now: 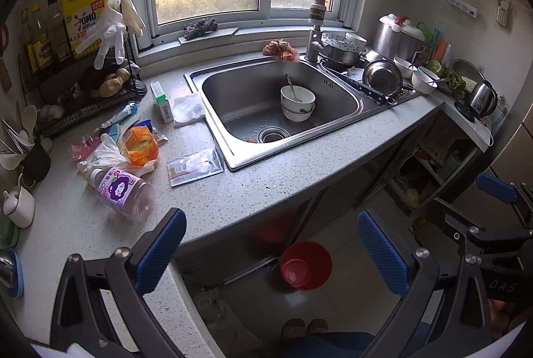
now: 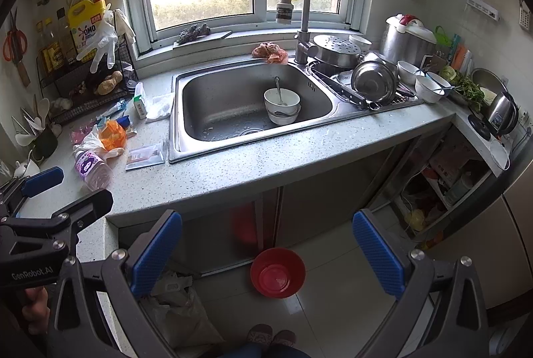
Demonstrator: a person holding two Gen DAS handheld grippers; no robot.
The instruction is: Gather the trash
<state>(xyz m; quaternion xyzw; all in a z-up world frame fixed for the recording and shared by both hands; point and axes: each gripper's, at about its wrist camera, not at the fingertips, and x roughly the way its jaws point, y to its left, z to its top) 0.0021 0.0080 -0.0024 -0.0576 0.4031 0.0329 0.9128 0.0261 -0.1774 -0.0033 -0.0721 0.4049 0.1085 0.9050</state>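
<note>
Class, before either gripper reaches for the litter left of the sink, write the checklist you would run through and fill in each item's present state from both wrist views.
1. Left gripper open and holding nothing: ok.
2. Right gripper open and holding nothing: ok.
3. Nearest trash, the purple-label bottle, lies on its side on the counter with nothing on top of it: ok.
4. Orange wrapper free to lift alone: not ok, it sits in a pile with the white plastic bag.
5. Somewhere to drop the trash: cannot tell; a red bucket and a floor bag stand below, purpose unclear.
</note>
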